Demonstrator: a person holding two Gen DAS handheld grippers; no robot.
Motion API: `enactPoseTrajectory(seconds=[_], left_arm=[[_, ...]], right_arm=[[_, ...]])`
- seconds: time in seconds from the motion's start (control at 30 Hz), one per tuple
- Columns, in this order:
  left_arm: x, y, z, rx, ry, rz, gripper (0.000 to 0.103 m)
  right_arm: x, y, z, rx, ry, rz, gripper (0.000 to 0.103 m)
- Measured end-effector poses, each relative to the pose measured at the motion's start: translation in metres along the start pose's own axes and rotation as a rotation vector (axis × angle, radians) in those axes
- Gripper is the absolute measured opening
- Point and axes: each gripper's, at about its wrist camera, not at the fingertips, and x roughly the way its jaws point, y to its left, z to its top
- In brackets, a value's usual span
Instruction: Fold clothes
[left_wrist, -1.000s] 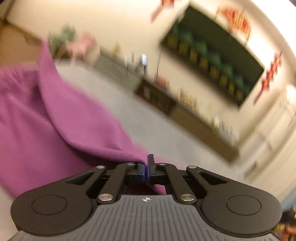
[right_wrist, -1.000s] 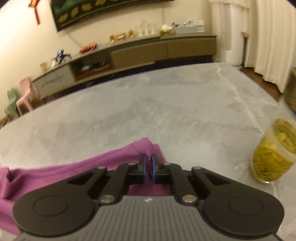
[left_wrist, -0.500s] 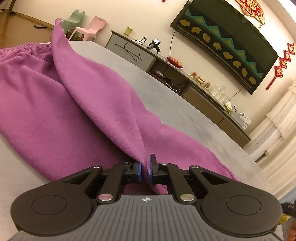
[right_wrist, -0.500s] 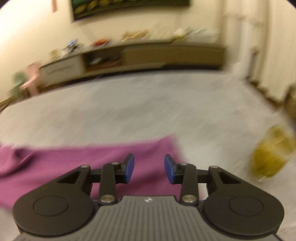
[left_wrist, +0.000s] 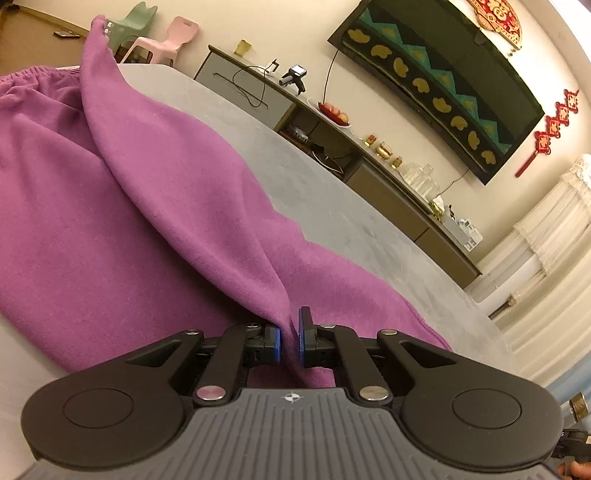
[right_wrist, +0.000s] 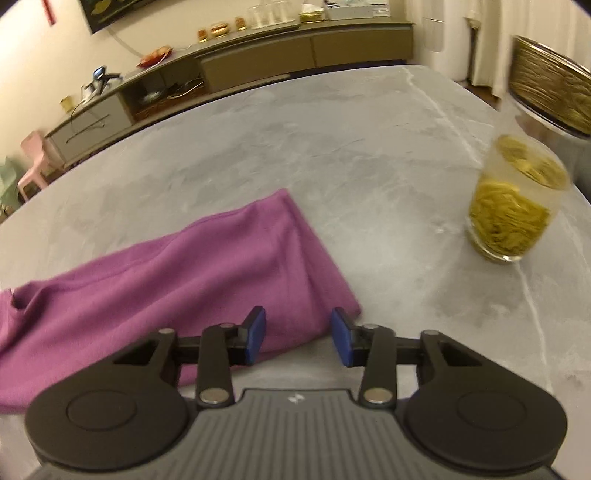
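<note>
A purple fleece garment lies on the grey marble table, with an elastic waistband at the far left. My left gripper is shut on a raised fold of the garment; the cloth runs up between the blue pads. In the right wrist view one leg end of the garment lies flat on the table. My right gripper is open and empty, just above and behind the leg's hem.
A glass of yellow-green contents stands on the table to the right. A woven-pattern container stands behind it at the right edge. A long sideboard lines the far wall. Small plastic chairs stand beyond the table.
My right gripper has opened, let go of the leg end, and drawn back; the leg now lies flat. My left gripper keeps its hold on the fold.
</note>
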Motion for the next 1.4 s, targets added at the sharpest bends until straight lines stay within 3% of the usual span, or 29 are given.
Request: enactPoseTrajectory(seconds=[0.03,0.2,0.3,0.37,0.43,0.47,0.57,0.63,0.7,0.73,0.83,0.9,0.93,0.97,1.0,1.07,1.2,1.27,1.33,1.4], left_arm=[[0.001,0.000,0.000,0.000,0.001,-0.002,0.006],[-0.001,0.005,0.008,-0.028,-0.018,0.018,0.006],[0.001,0.011,0.003,-0.047,0.034,0.037,0.006],[-0.001,0.008,0.000,-0.039,0.036,0.025,0.006],[-0.002,0.004,0.000,-0.027,0.043,0.010,0.006],[-0.004,0.003,0.000,-0.026,0.038,0.001,0.006],[-0.005,0.002,0.002,-0.031,0.024,-0.025,0.006],[-0.003,0.001,0.001,-0.034,0.019,-0.035,0.006],[-0.002,0.000,0.001,-0.031,0.012,-0.043,0.006],[-0.002,-0.001,0.001,-0.025,0.008,-0.047,0.006],[-0.002,-0.002,0.001,-0.012,-0.002,-0.060,0.006],[-0.003,-0.003,0.000,-0.005,-0.004,-0.053,0.006],[-0.002,-0.004,-0.001,-0.003,0.000,-0.045,0.006],[-0.001,-0.005,-0.002,-0.002,0.012,-0.035,0.006],[0.000,-0.005,-0.003,0.000,0.024,-0.025,0.006],[0.002,-0.007,-0.005,0.003,0.049,-0.004,0.006],[-0.016,-0.002,0.009,-0.030,0.067,-0.022,0.006],[-0.032,0.003,0.019,-0.054,0.051,-0.054,0.028],[-0.052,0.010,0.028,-0.067,-0.023,-0.024,0.036],[-0.069,0.021,0.041,-0.086,-0.099,0.032,0.036]], right_arm=[[0.001,0.004,0.000,-0.021,-0.005,-0.013,0.005],[-0.021,-0.003,0.006,-0.047,-0.130,-0.110,0.004],[-0.008,-0.013,0.006,-0.042,-0.053,-0.134,0.004],[-0.002,-0.009,0.005,-0.064,-0.037,-0.180,0.010],[-0.011,-0.005,0.005,-0.064,-0.099,-0.247,0.027],[-0.018,0.001,0.006,-0.075,-0.140,-0.252,0.028],[-0.038,0.034,0.009,-0.156,-0.241,-0.150,0.028],[-0.033,0.072,0.011,-0.271,-0.196,0.027,0.030],[-0.018,0.117,0.010,-0.420,-0.127,0.189,0.043],[-0.009,0.137,0.008,-0.494,-0.099,0.230,0.046],[0.020,0.189,0.003,-0.700,-0.066,0.238,0.047],[0.029,0.214,0.000,-0.776,-0.046,0.308,0.046],[0.032,0.223,0.000,-0.794,-0.025,0.357,0.041],[0.038,0.232,0.000,-0.808,0.003,0.362,0.033],[0.045,0.240,0.000,-0.820,0.034,0.330,0.009],[0.053,0.249,0.009,-0.781,0.034,0.250,0.008],[0.036,0.254,0.022,-0.645,-0.023,0.120,0.013],[0.009,0.267,0.018,-0.607,-0.120,0.081,0.018],[-0.018,0.290,0.010,-0.605,-0.205,0.130,0.028],[-0.041,0.322,-0.017,-0.650,-0.244,0.245,0.043]])
